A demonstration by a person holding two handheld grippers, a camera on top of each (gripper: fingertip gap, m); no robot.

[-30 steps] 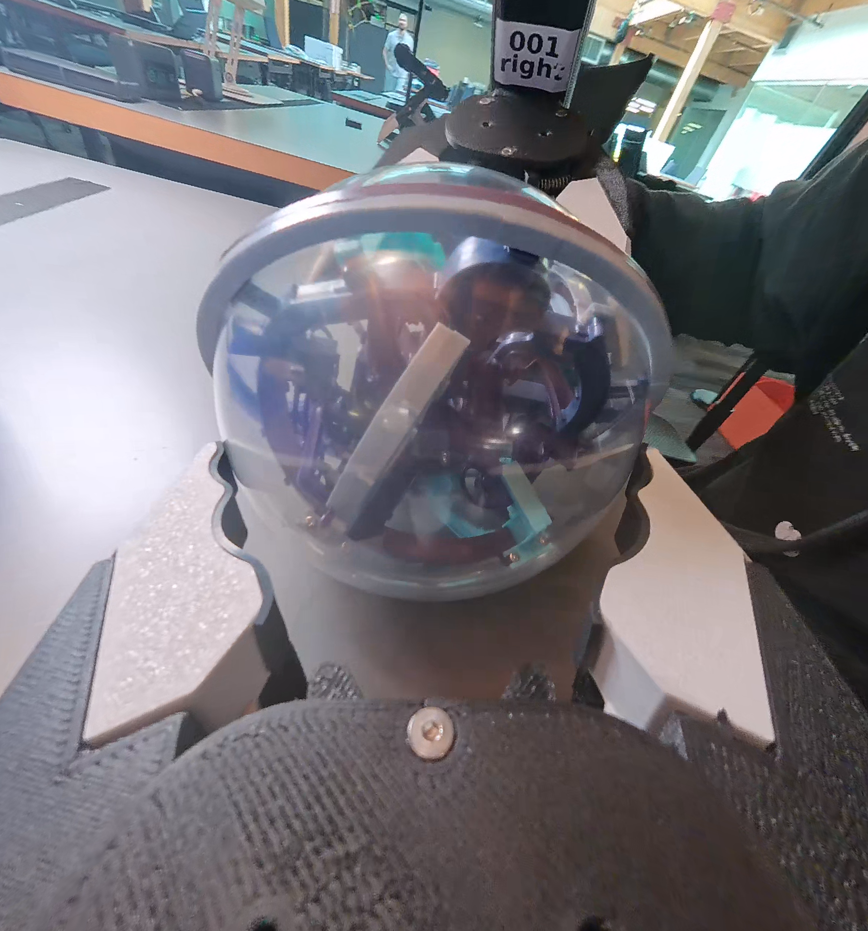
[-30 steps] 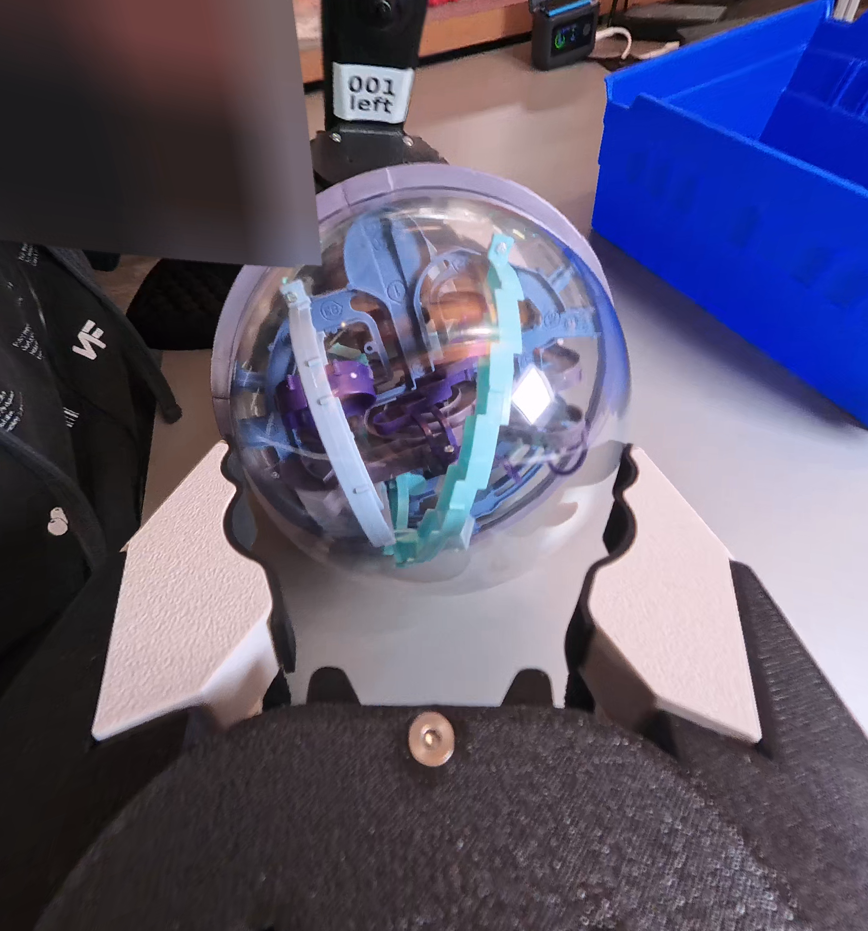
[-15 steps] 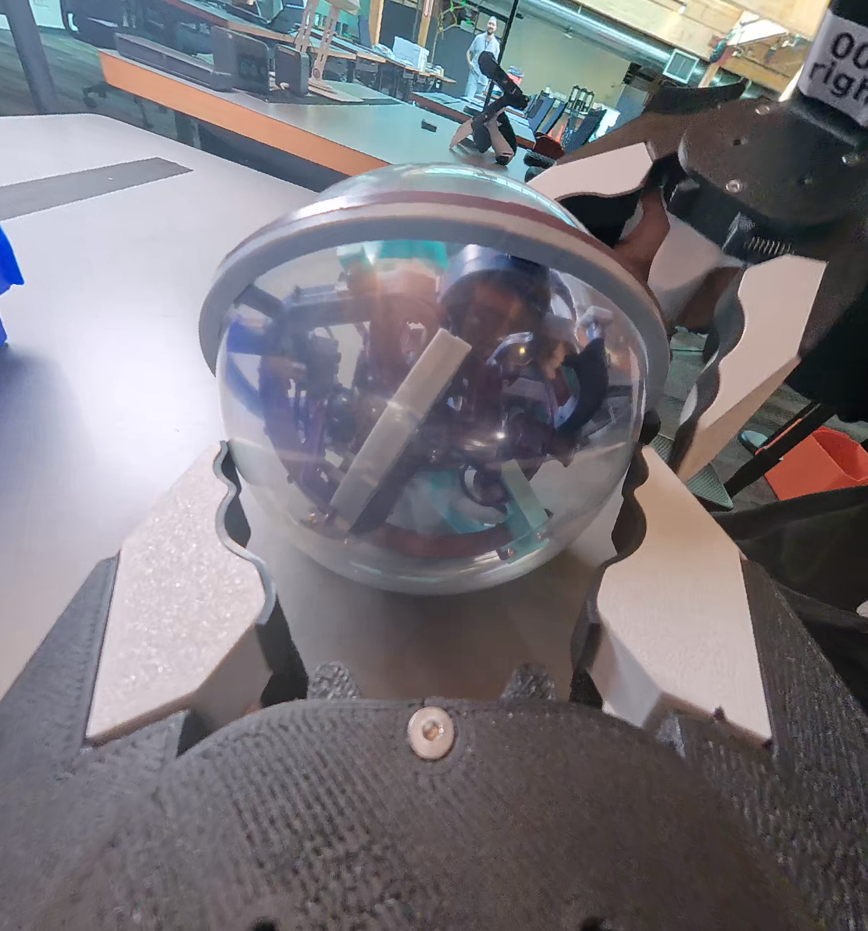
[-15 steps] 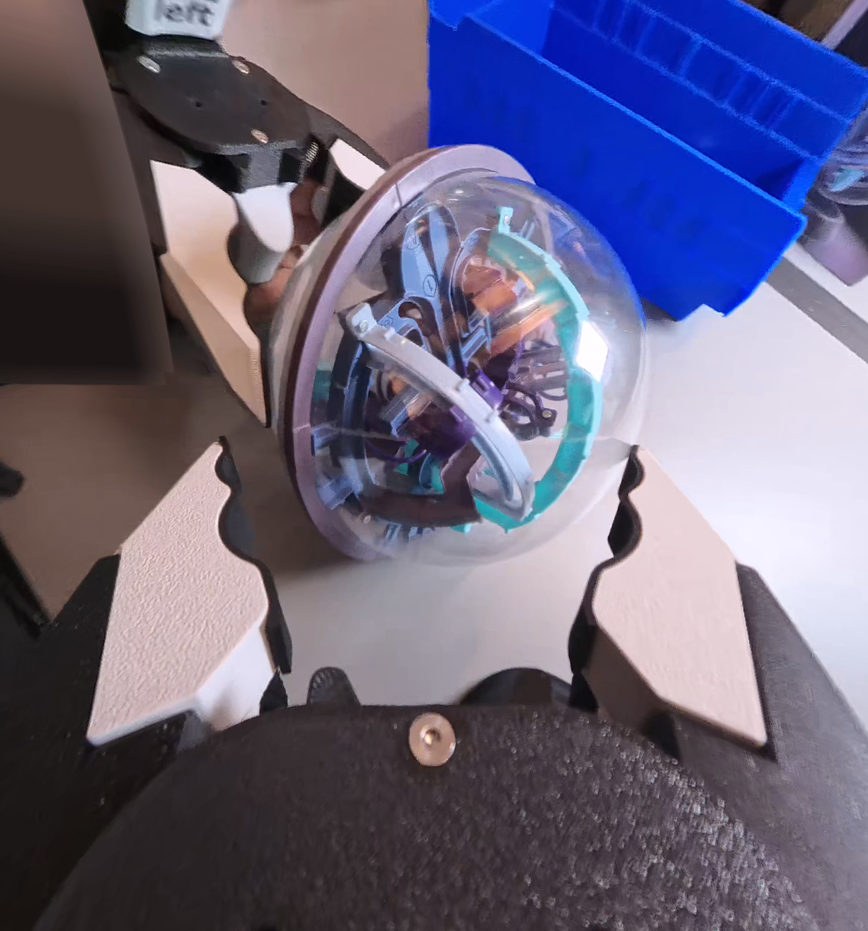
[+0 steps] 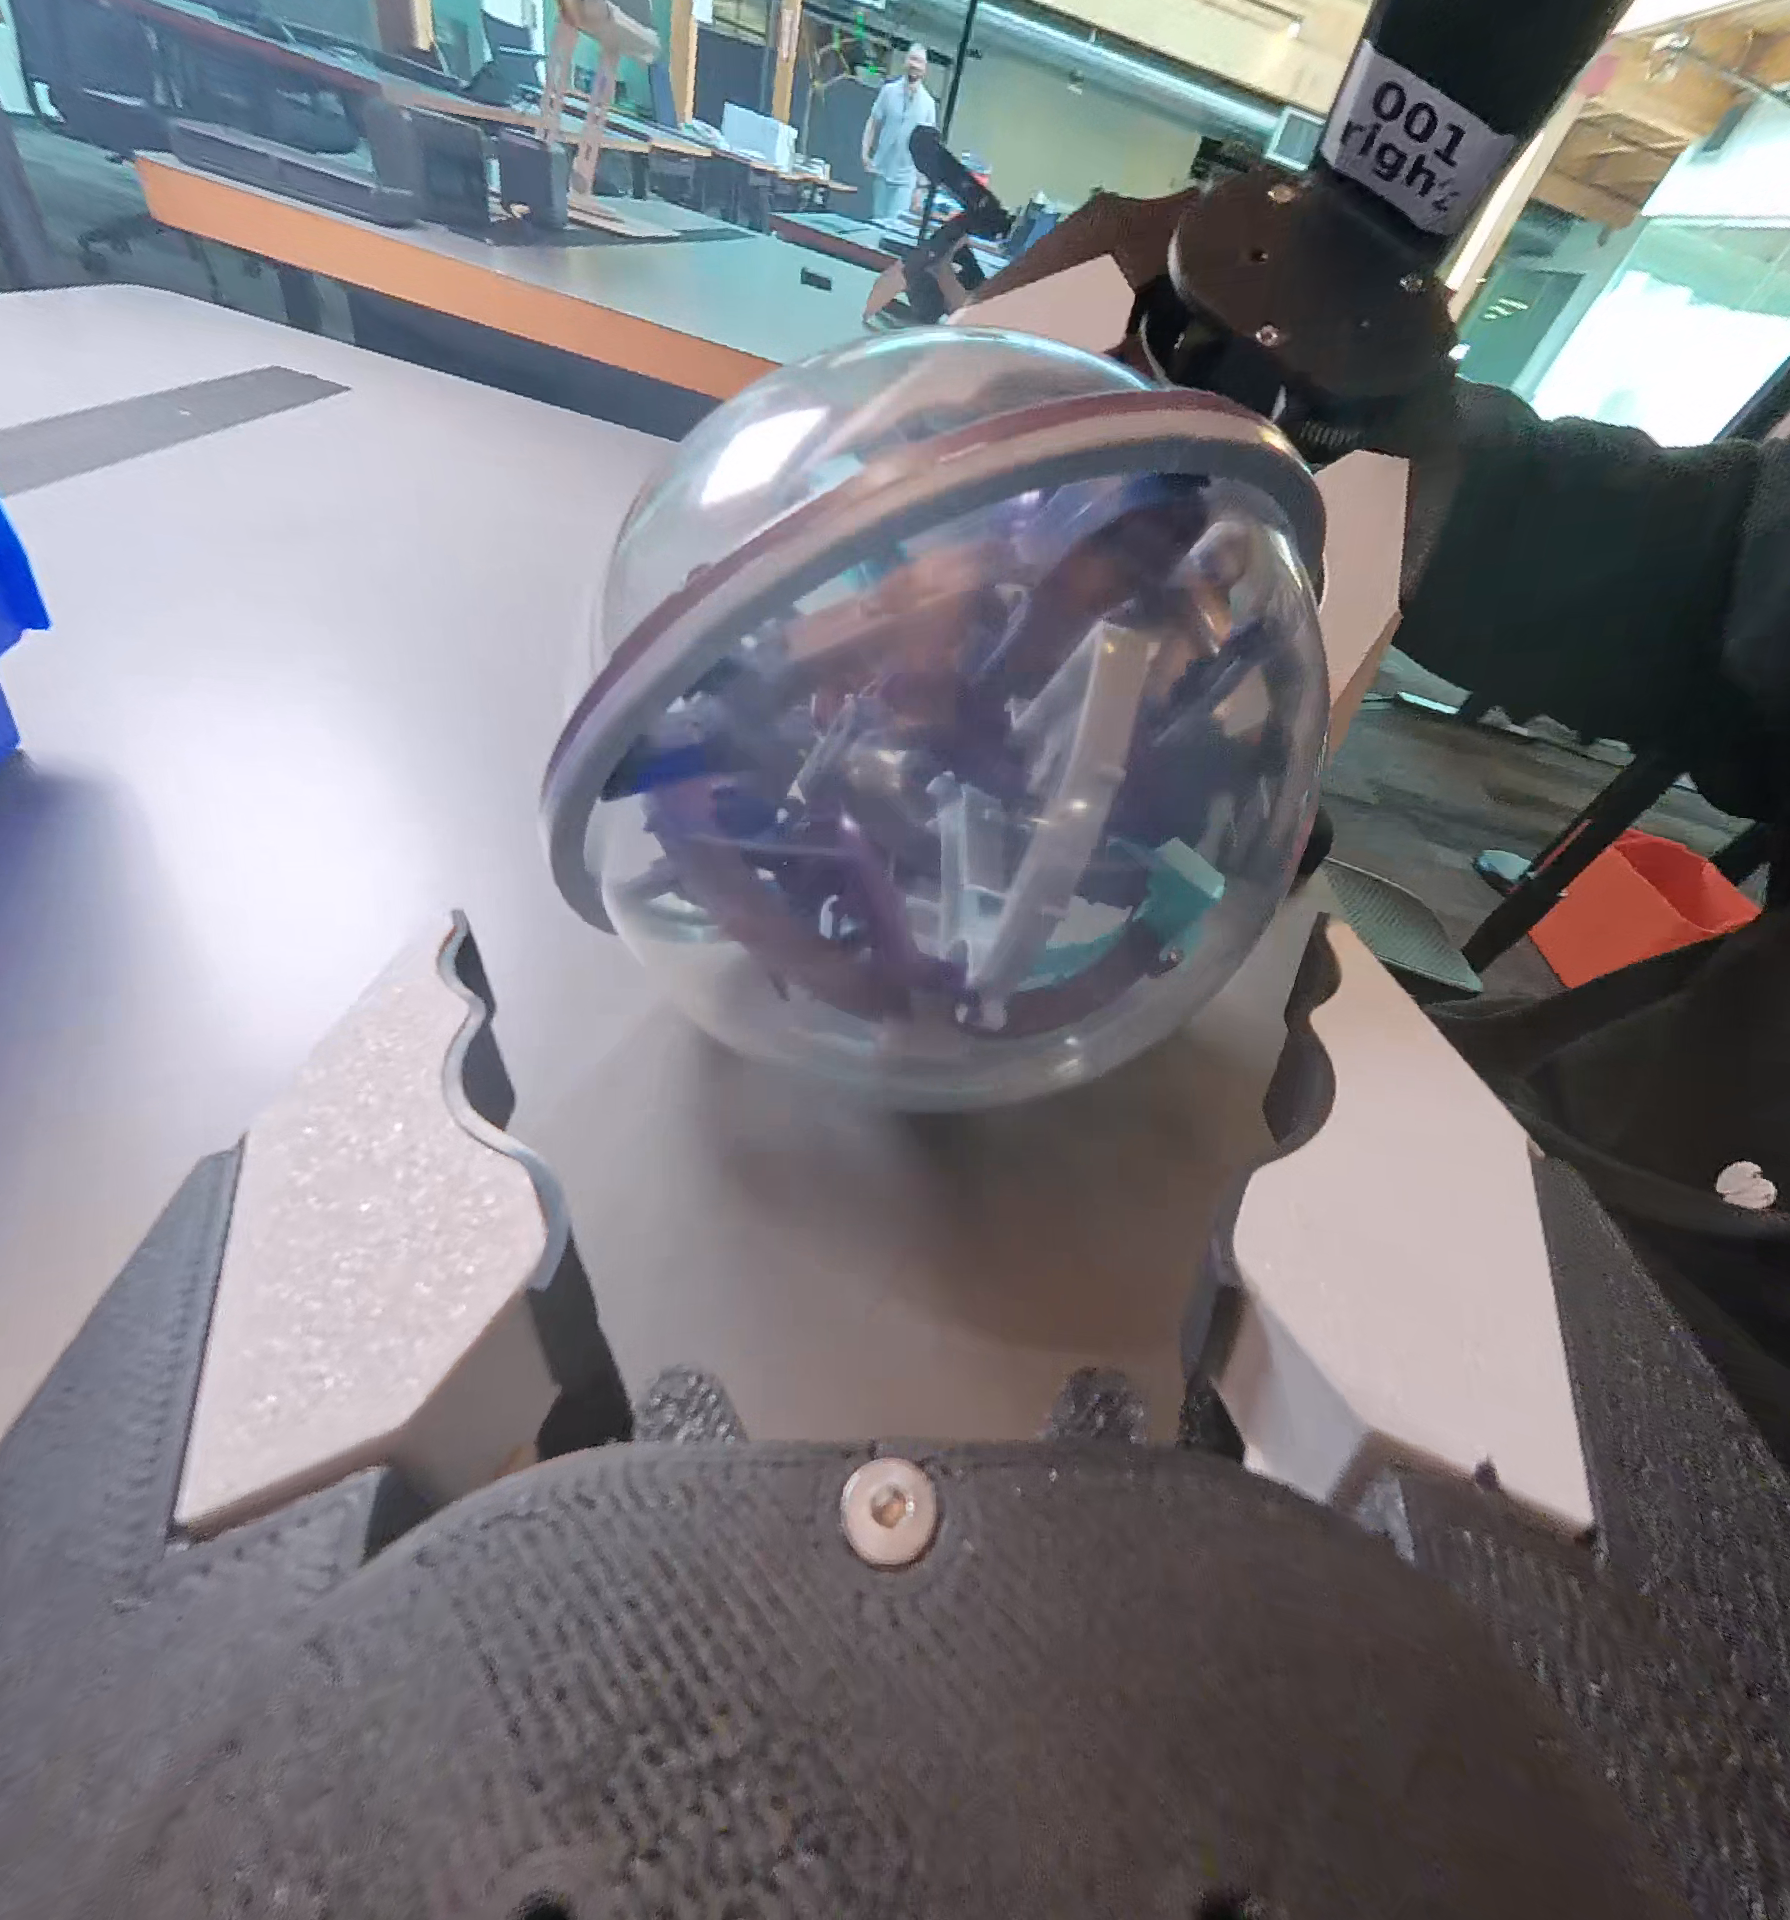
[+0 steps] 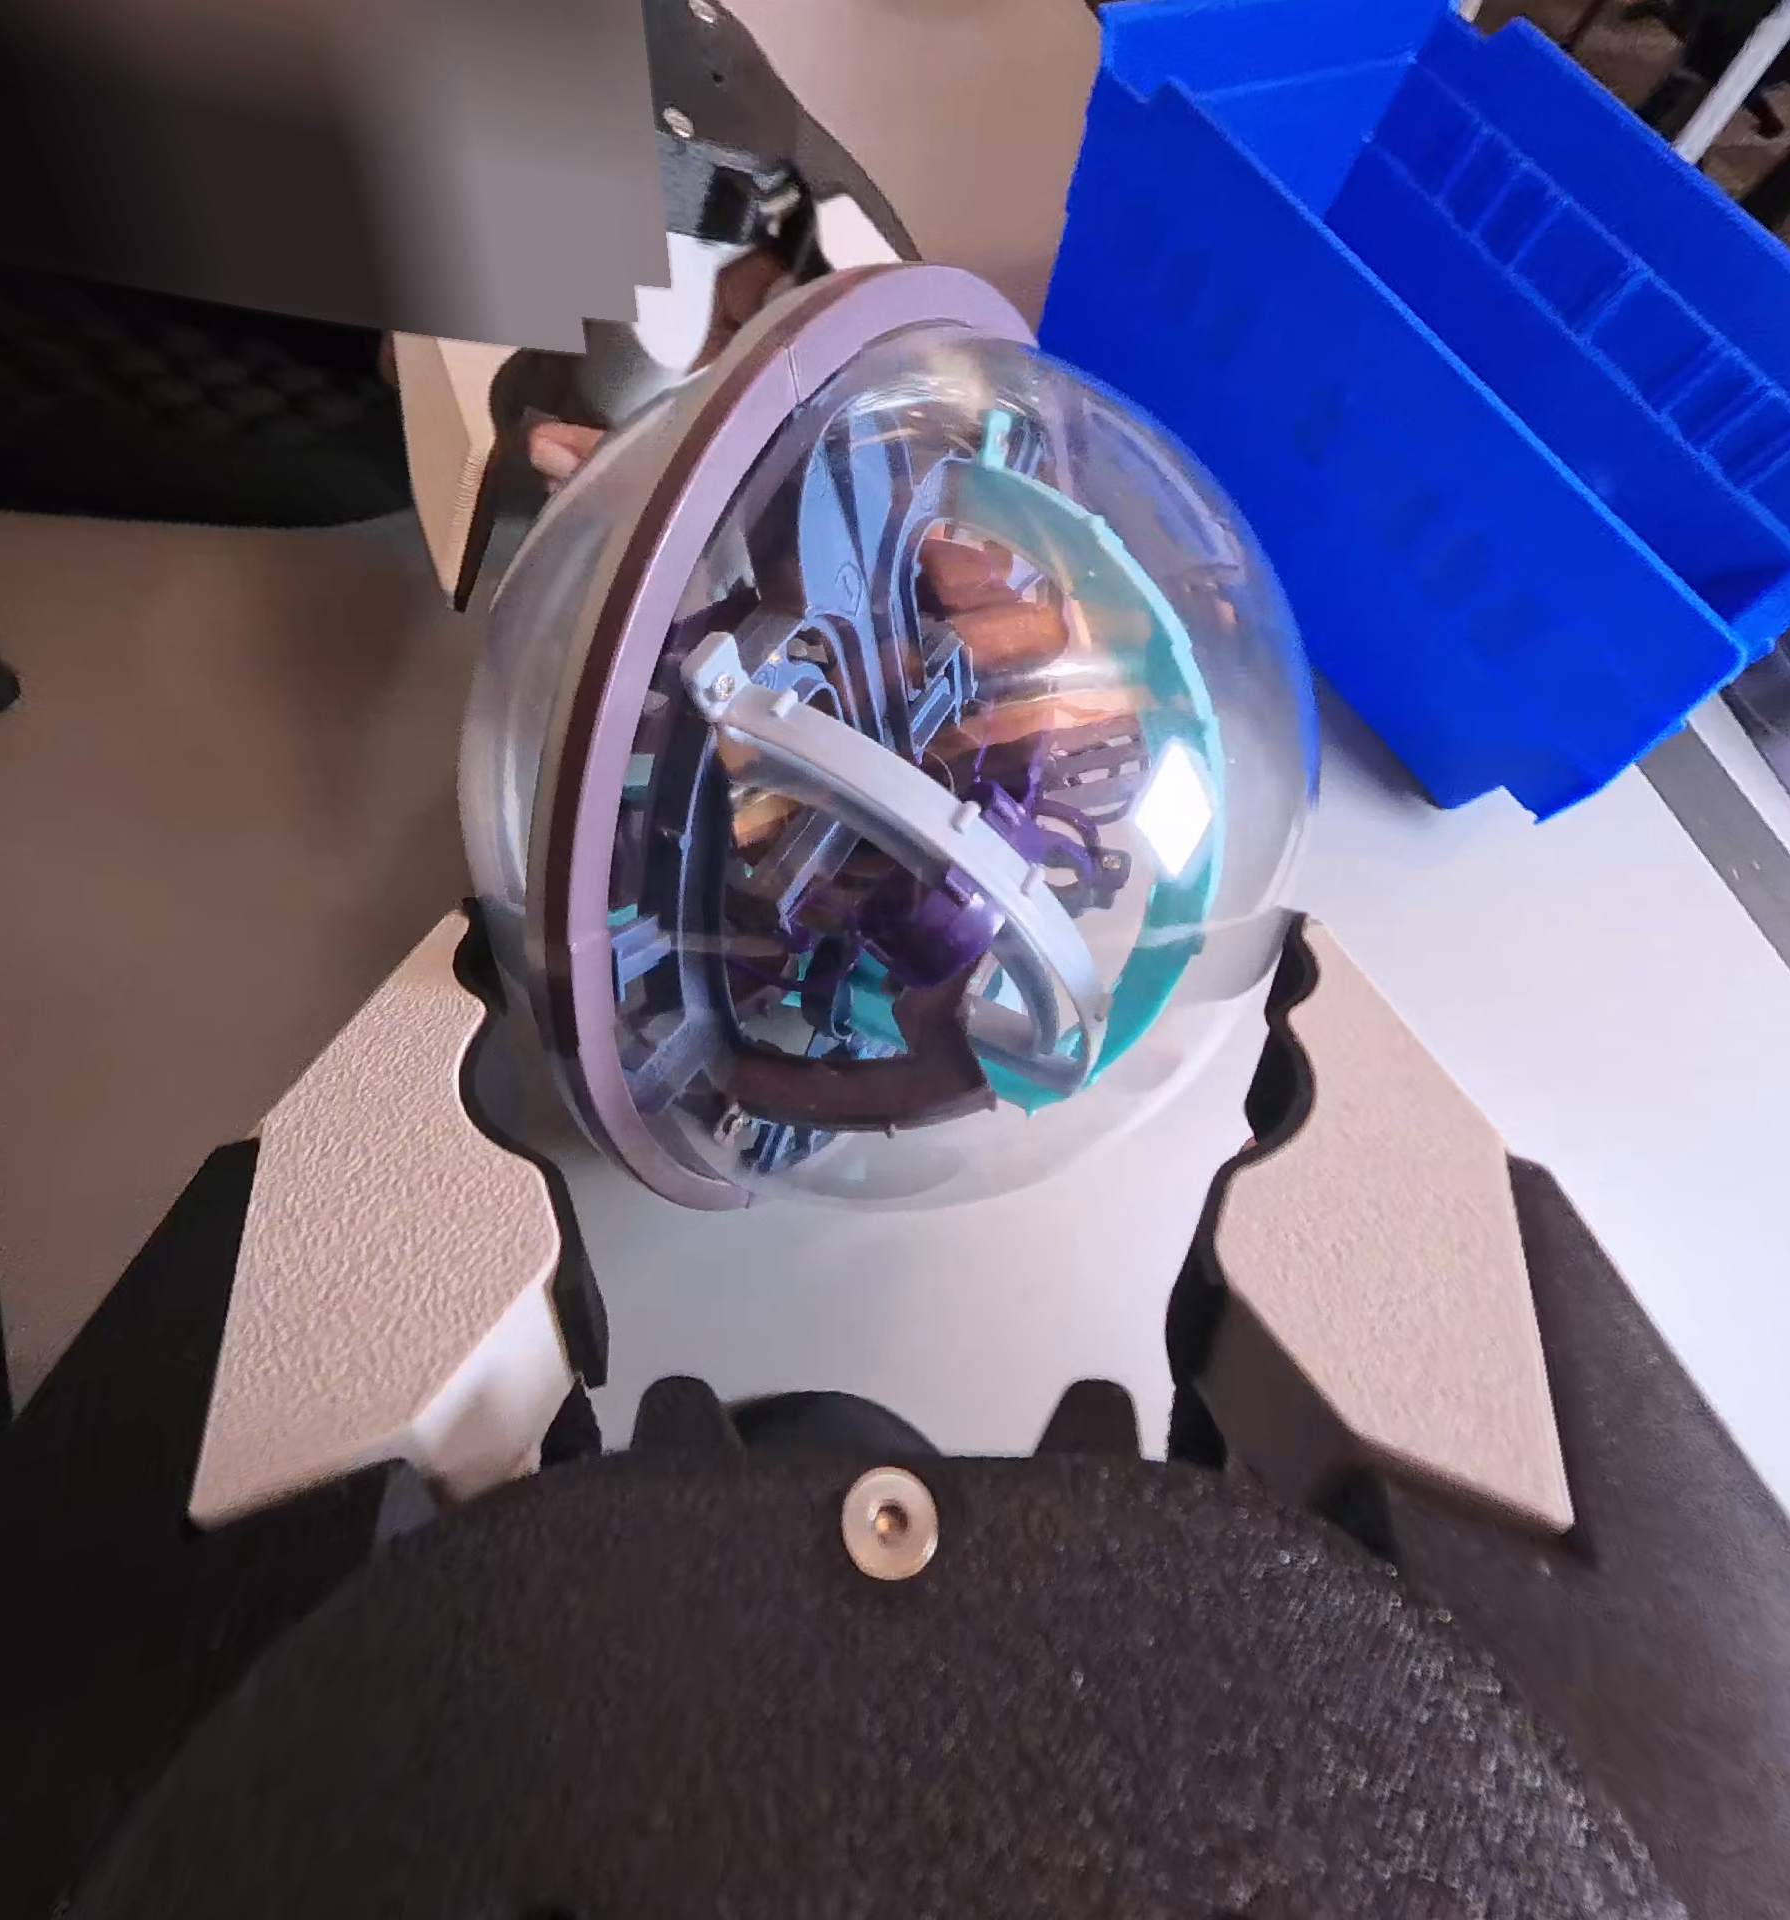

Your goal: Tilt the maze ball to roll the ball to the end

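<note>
The maze ball (image 5: 958, 727) stood off-centre on the tabletop (image 5: 247, 582), toward 1 o'clock. The left claw (image 5: 891, 935) was spread, its 9 o'clock pad clear of the shell. The right claw (image 6: 886, 935) was clamped on the ball at 9 and 3 o'clock. A one-sided hold risked slippage and derailing the inner ball, which could not be located.

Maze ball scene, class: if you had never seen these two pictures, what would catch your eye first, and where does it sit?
The clear maze ball, crammed with purple, teal and grey tracks, fills the middle of both views, its grey seam ring tilted. It sits between the pale fingers of the right tool, whose two pads touch its sides. A bright blue bin stands behind it on the pale table.
</note>
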